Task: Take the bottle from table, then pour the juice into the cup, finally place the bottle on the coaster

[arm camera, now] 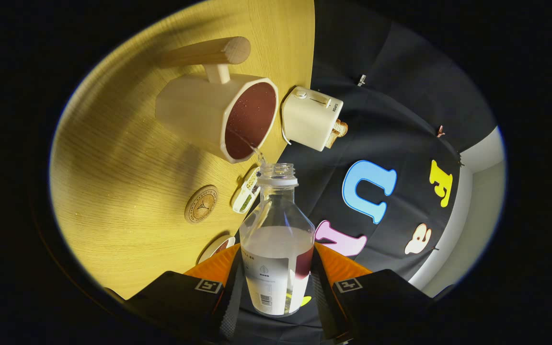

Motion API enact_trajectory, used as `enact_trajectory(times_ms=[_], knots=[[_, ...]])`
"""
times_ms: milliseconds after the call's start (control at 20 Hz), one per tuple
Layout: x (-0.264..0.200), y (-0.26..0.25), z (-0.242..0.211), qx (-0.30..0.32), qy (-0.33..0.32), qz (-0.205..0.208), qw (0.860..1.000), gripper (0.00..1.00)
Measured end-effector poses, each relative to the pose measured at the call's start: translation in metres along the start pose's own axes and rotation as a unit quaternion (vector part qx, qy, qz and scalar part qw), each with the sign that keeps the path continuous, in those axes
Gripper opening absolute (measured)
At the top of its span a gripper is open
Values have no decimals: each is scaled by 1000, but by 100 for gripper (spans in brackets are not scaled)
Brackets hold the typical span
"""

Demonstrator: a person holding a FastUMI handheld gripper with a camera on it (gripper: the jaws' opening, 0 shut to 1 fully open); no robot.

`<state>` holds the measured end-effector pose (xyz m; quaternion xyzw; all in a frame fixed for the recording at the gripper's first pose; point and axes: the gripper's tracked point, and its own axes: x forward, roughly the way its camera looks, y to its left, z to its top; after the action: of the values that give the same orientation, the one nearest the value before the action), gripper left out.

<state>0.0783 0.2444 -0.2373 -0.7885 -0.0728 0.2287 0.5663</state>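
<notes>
A clear plastic bottle [276, 239] with a white label sits between my two fingers, and my gripper [276, 282] is shut on its lower body. The bottle is tipped, its open mouth pointing at the cream cup [218, 115] just beyond it. A thin stream runs from the mouth onto the cup's rim. The cup has a wooden handle and holds dark red juice. A little dark red juice remains in the bottle near my fingers. The round wooden coaster [201, 204] lies on the wooden table [122, 158], beside the bottle and nearer than the cup.
A cream toaster [310, 117] with bread in it stands past the cup at the table's edge. A small white packet [246, 192] lies near the bottle's neck. Part of a white plate [216, 247] shows by one finger. The table's edge meets the black cloth wall.
</notes>
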Motion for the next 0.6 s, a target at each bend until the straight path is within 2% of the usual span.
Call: enact_trajectory(times_ms=[600], knots=[[0, -8, 3, -45, -18, -21, 999, 70]])
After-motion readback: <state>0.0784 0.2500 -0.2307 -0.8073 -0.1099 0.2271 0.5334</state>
